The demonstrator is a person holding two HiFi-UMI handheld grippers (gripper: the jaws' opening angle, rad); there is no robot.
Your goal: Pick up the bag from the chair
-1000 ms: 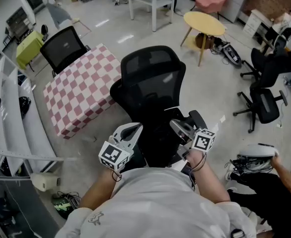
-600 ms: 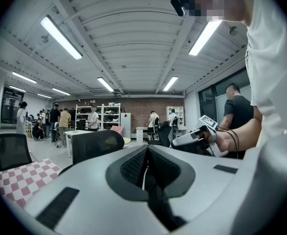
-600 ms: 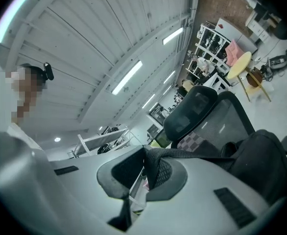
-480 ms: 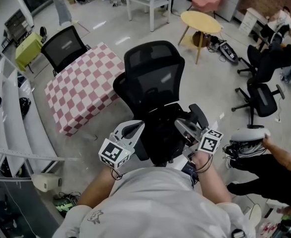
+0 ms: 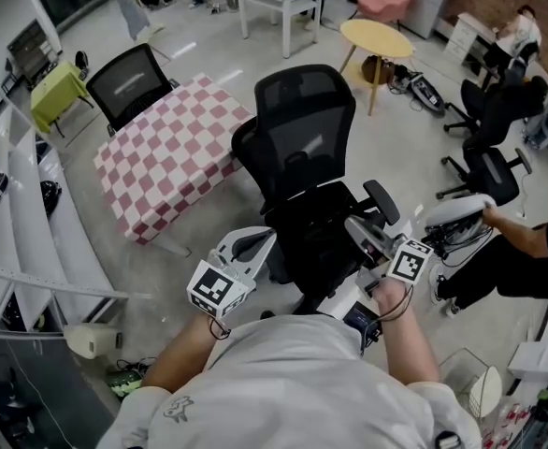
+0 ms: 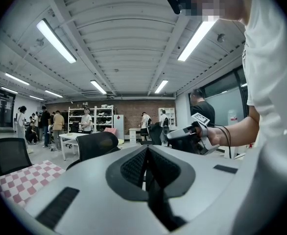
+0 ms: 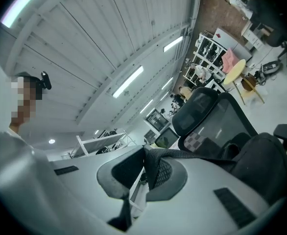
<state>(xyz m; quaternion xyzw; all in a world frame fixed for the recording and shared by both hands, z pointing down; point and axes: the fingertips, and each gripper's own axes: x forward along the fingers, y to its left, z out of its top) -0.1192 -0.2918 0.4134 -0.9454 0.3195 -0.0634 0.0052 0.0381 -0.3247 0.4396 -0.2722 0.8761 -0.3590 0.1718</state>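
While the black bag (image 5: 319, 243) sits over the seat of the office chair (image 5: 304, 124), between both grippers, the right gripper (image 7: 144, 156) pinches its mesh strap (image 7: 192, 154). Jaws of the left gripper (image 6: 146, 153) are pressed together on a dark strip, apparently part of that bag.

The left claw (image 6: 146, 150) and the right claw (image 7: 144, 152) have smooth, matt shells of pale grey plastic. The pads (image 6: 133, 166) set into them are black and finely ribbed. The strap (image 7: 202, 154) pinched in the right claw is coarse black woven webbing. The bag (image 5: 319, 237) is dull black cloth. The chair (image 5: 304, 131) has a back of open black mesh. The checked tablecloth (image 5: 166, 162) is matt fabric, and the grey floor (image 5: 209, 54) is smooth and glossy.
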